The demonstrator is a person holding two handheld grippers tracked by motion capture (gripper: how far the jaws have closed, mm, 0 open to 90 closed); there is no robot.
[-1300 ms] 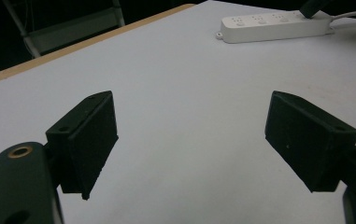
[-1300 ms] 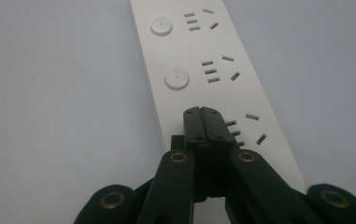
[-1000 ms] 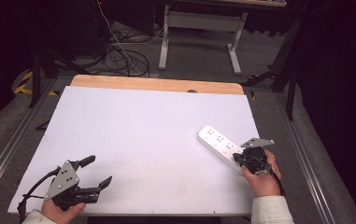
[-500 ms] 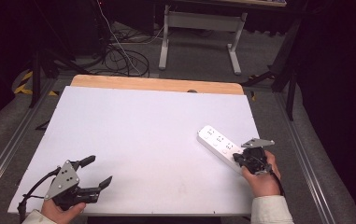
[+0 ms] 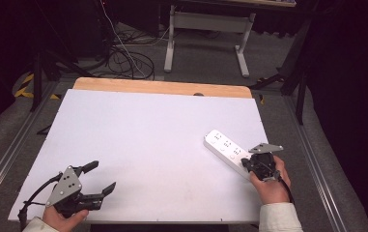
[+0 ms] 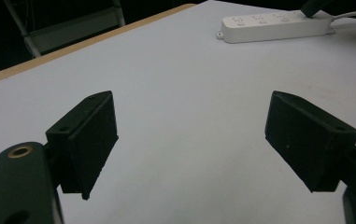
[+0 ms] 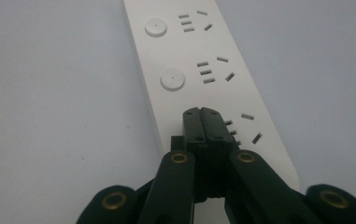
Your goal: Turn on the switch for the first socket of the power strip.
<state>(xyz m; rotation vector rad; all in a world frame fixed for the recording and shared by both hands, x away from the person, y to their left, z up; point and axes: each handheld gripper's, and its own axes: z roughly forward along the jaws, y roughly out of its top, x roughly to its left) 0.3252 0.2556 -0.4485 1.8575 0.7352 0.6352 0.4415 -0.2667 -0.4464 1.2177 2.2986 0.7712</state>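
While your right hand-held gripper (image 7: 202,122) is pressing down with its jaws closed flat together and gripping nothing, it is sitting over the nearest round button of the long white plastic power strip (image 5: 226,150), probably to work that switch. The strip is lying at the right side of the white counter (image 5: 143,145). Your left hand-held gripper (image 5: 99,179) is resting wide open and empty, well apart.
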